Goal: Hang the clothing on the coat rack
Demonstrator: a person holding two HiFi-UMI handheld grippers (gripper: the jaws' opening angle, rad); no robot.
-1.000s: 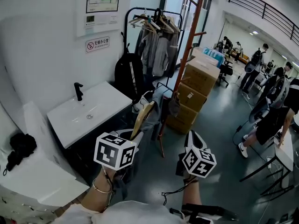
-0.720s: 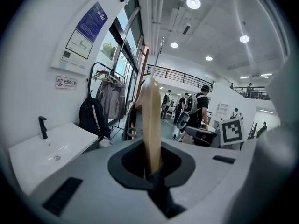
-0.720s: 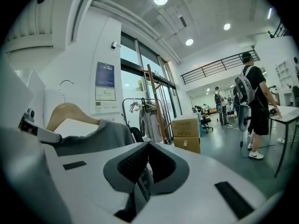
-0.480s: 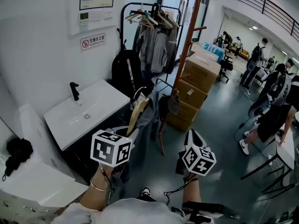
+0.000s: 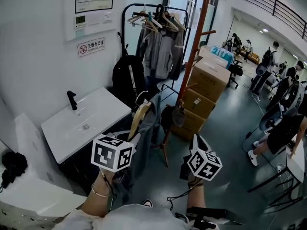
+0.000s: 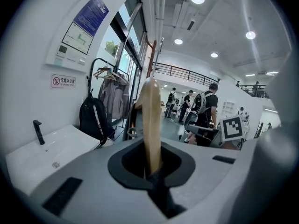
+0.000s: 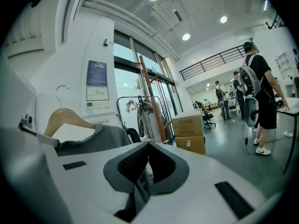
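My left gripper is shut on the end of a wooden hanger, which sticks up from between its jaws. A grey garment hangs on that hanger, and it also shows at the left of the right gripper view. My right gripper is level with it to the right, its jaws shut with nothing clearly between them. The black coat rack stands ahead against the wall, with several hangers and grey clothes on it.
A white sink with a black tap is at the left. A black backpack leans under the rack. An orange post and stacked cardboard boxes stand to the rack's right. People and a table are at the far right.
Both grippers and the hanger with its garment have moved forward towards the rack, which now looks a little nearer. The sink has slid towards the lower left. Neither grip has changed.
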